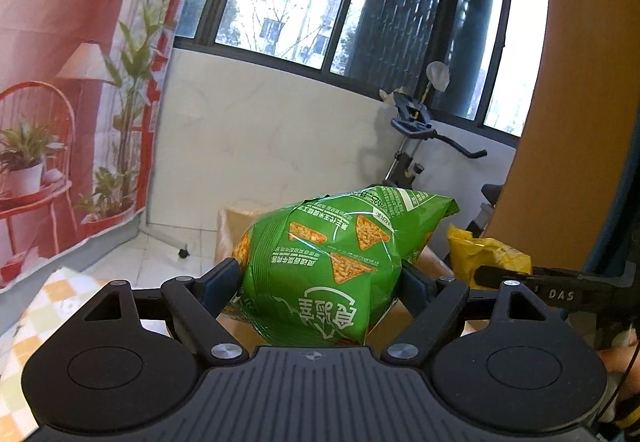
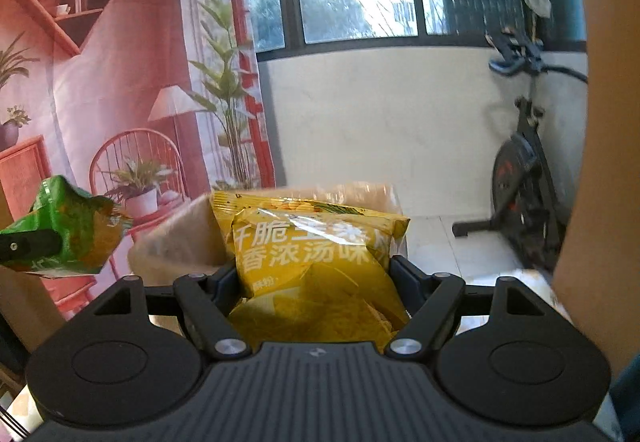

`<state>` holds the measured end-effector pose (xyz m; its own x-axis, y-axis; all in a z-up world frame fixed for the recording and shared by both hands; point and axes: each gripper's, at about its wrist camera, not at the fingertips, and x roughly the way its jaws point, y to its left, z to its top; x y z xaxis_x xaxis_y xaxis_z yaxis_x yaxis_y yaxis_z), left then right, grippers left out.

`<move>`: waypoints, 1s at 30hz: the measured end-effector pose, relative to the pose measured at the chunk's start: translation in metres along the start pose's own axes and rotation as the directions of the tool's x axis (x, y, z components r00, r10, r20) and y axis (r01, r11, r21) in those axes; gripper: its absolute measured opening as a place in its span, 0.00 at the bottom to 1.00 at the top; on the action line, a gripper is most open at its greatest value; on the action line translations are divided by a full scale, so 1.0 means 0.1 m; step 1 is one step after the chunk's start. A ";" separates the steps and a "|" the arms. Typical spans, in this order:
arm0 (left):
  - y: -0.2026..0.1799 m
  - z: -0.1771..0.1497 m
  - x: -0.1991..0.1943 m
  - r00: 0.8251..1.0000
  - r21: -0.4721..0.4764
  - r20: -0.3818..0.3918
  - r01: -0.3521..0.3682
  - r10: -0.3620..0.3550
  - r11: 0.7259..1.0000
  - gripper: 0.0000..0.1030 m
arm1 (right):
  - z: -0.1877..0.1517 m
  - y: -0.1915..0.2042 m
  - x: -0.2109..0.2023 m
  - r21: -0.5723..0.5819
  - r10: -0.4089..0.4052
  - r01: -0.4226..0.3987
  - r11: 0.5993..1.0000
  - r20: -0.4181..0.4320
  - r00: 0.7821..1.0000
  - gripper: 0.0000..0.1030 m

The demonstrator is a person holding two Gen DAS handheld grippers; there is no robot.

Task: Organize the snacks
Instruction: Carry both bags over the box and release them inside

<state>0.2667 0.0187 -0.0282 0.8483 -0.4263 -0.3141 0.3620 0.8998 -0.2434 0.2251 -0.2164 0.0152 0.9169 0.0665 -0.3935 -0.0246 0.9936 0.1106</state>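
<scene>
Two grippers are raised side by side, each tilted a little downward toward a tan cardboard box (image 2: 176,238) on the floor. The left gripper (image 1: 320,274) is clamped on a green chip bag (image 1: 332,254) printed with triangular chips (its lettering reads upside down); the blue pads (image 1: 224,278) press into both sides and the bag's lower end is hidden behind the gripper body. To its right, in the left wrist view, the right gripper's black finger (image 1: 508,278) pinches a yellow snack bag (image 1: 484,250), partly cut off by a wooden panel (image 1: 576,81). In its own view the right gripper (image 2: 316,278) squeezes that yellow bag, held in the air above the box, whose inside cannot be made out. An exercise bike (image 2: 520,169) stands blurred at the right
</scene>
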 end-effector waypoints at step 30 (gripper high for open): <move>0.28 0.30 1.15 0.989 -0.003 -0.148 0.029 -0.029 1.000 0.90 | 0.26 -0.14 1.60 -0.032 0.045 -0.049 0.998 -0.113 0.993 0.80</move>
<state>0.3858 -0.0022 -0.0433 0.7710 -0.4615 -0.4389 0.3856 0.8867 -0.2549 0.3826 -0.2225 -0.0261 0.8639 0.1212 -0.4889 -0.0822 0.9915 0.1006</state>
